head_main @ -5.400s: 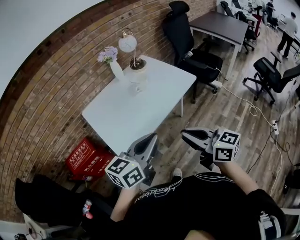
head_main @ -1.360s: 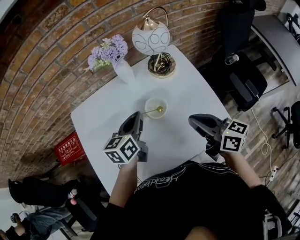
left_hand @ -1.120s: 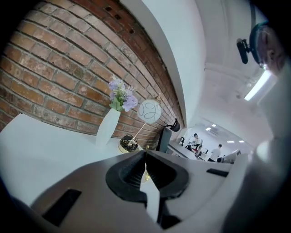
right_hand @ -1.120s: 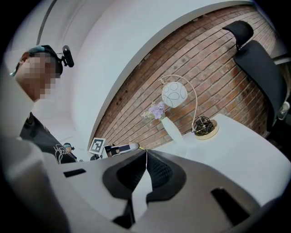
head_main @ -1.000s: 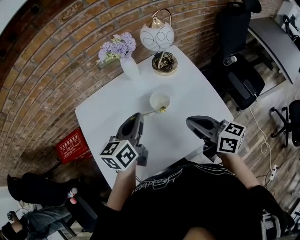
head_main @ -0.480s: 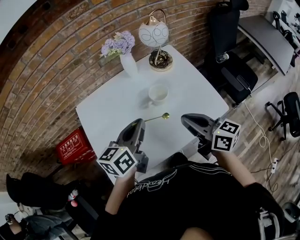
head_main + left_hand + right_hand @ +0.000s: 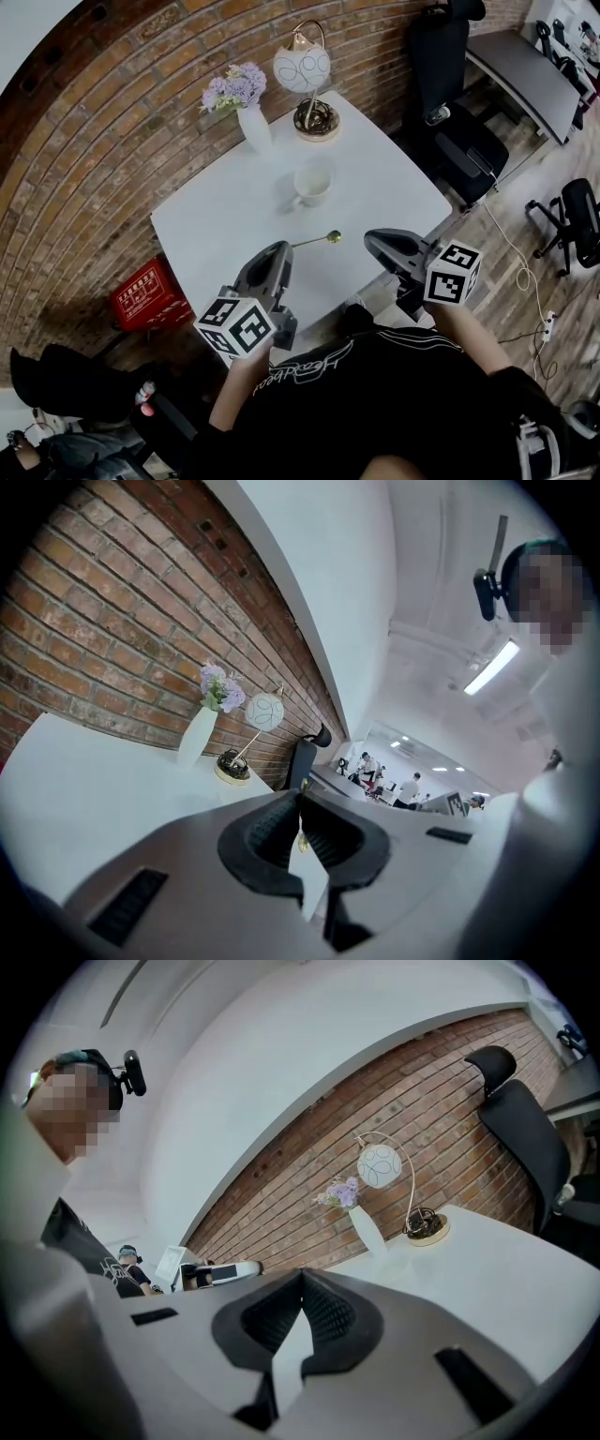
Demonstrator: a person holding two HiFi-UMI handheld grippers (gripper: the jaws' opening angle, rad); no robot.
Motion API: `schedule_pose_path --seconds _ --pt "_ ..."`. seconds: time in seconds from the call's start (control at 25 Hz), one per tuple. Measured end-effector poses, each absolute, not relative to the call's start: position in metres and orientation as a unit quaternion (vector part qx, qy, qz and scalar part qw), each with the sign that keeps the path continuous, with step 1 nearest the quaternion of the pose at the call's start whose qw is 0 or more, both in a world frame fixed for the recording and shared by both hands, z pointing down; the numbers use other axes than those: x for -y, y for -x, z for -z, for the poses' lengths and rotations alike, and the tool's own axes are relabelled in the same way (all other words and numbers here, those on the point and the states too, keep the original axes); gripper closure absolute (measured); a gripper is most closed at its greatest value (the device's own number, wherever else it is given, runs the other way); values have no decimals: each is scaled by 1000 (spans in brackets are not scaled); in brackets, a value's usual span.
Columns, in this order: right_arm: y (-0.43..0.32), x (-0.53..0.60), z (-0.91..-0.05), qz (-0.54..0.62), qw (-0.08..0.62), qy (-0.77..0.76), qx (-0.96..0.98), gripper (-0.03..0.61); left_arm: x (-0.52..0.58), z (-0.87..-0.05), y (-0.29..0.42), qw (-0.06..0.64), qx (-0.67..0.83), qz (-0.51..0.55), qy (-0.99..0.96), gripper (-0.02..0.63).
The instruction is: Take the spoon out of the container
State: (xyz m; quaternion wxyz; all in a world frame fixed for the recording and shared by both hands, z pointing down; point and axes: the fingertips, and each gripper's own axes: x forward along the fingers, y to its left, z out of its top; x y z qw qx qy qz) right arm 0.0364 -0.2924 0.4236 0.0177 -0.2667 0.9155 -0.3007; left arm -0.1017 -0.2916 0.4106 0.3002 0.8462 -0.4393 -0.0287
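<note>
A slim gold spoon point(image 7: 317, 241) sticks out level from my left gripper point(image 7: 279, 249), which is shut on its handle; the spoon's bowl points right, above the white table point(image 7: 216, 220). In the left gripper view the gold handle point(image 7: 302, 835) shows as a thin strip pinched between the dark pads. The white cup point(image 7: 312, 183) stands on the table beyond the spoon, apart from it. My right gripper point(image 7: 371, 240) hovers at the table's near right edge, shut with nothing in it; in its own view the right gripper's point(image 7: 301, 1276) pads meet.
At the table's far edge stand a white vase of purple flowers point(image 7: 251, 122) and a globe lamp on a gold base point(image 7: 306, 70). A red box point(image 7: 145, 295) sits on the floor at the left. Black office chairs point(image 7: 450, 103) stand to the right.
The spoon, still gripped by my left gripper, has come back from beside the cup toward me; the cup now stands clearly apart from it. The right gripper has barely shifted.
</note>
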Motion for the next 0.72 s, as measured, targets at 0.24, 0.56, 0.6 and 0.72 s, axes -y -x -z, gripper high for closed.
schedule_pose_path --seconds 0.24,0.56,0.6,0.72 --pt "-37 288 -421 301 19 265 -916 581 287 -412 101 303 439 28 -845 606" --pt "-40 287 -415 294 21 262 -919 581 286 -406 98 298 441 30 -846 606" --pt "-40 288 -414 294 22 262 -919 581 287 -406 98 298 442 31 -845 606" --pt "-40 288 -412 293 22 262 -919 581 287 -405 98 299 446 32 -843 606"
